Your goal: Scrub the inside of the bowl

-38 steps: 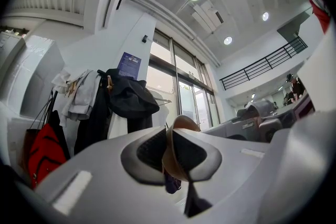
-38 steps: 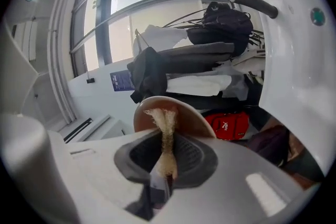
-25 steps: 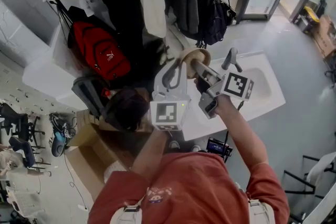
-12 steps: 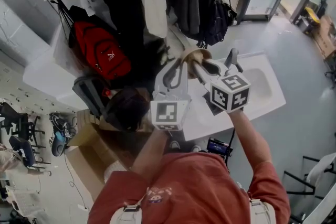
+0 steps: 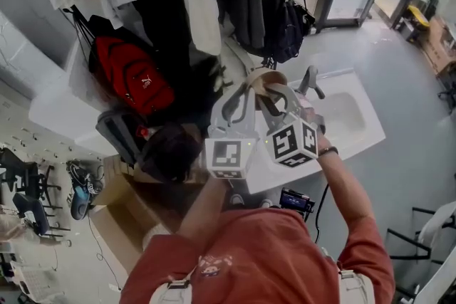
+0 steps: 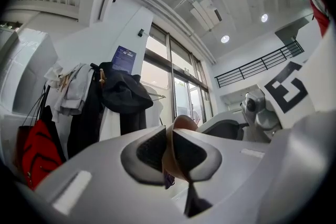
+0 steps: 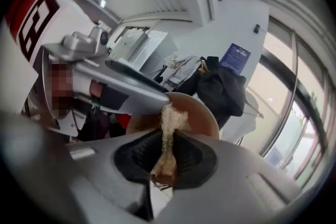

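Right gripper [image 7: 168,139] is clamped on a tan fibrous scrub pad [image 7: 170,113], whose tip is at the inside of the round brown bowl [image 7: 199,113]. Left gripper [image 6: 169,147] pinches the bowl's rim, holding it in the air by the white sink [image 5: 349,117]. Press the pad to the wall and sweep circles; only the right gripper view shows the pad, the head view doesn't.

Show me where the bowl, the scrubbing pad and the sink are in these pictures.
bowl [image 7: 199,113], right gripper view, on its brown surface, right of the pad.
scrubbing pad [image 7: 169,119], right gripper view, on its frayed upper end.
sink [image 5: 349,114], head view, on the white basin.
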### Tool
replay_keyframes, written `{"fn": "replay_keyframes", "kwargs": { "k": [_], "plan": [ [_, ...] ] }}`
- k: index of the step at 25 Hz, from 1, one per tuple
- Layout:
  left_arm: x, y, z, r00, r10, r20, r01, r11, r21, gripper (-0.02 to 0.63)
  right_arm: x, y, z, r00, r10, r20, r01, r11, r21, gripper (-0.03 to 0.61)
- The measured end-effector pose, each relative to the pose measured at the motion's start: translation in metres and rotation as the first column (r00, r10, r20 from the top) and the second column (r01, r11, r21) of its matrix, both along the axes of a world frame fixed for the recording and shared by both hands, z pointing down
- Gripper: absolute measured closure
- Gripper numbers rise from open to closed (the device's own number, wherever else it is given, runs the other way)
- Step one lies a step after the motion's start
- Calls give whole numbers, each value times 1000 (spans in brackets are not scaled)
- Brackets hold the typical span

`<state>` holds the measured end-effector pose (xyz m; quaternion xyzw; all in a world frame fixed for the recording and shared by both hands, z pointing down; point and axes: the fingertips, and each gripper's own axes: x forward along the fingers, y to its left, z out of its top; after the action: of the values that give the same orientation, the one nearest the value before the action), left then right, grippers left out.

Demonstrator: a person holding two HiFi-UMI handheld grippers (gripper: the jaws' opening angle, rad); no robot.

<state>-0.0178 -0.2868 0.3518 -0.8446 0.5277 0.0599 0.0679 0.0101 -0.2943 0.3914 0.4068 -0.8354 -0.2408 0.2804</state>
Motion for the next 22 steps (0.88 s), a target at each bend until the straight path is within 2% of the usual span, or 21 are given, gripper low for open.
{"fn": "replay_keyframes", "kwargs": {
  "k": [6, 8, 12, 16, 22],
  "plan": [
    [5, -5, 4, 1000, 17, 7, -17, 1000, -23, 574, 4, -1, 8, 975, -1, -220, 27, 993, 116, 529],
    [7, -6, 5, 1000, 22, 9, -22, 999, -31, 574, 6, -1, 12, 946, 4, -324, 56, 983, 177, 529],
    [10, -6, 6, 999, 30, 16, -29, 999, -38, 574, 8, 1, 22, 855, 26, -518, 138, 952, 275, 529],
    [8, -6, 5, 999, 29, 12, -29, 999, -42, 574, 6, 1, 22, 805, 53, -591, 174, 931, 320, 529],
    [6, -7, 7, 1000, 28, 12, -27, 998, -48, 574, 2, 4, 31, 768, 43, -639, 203, 930, 307, 529]
  ]
}}
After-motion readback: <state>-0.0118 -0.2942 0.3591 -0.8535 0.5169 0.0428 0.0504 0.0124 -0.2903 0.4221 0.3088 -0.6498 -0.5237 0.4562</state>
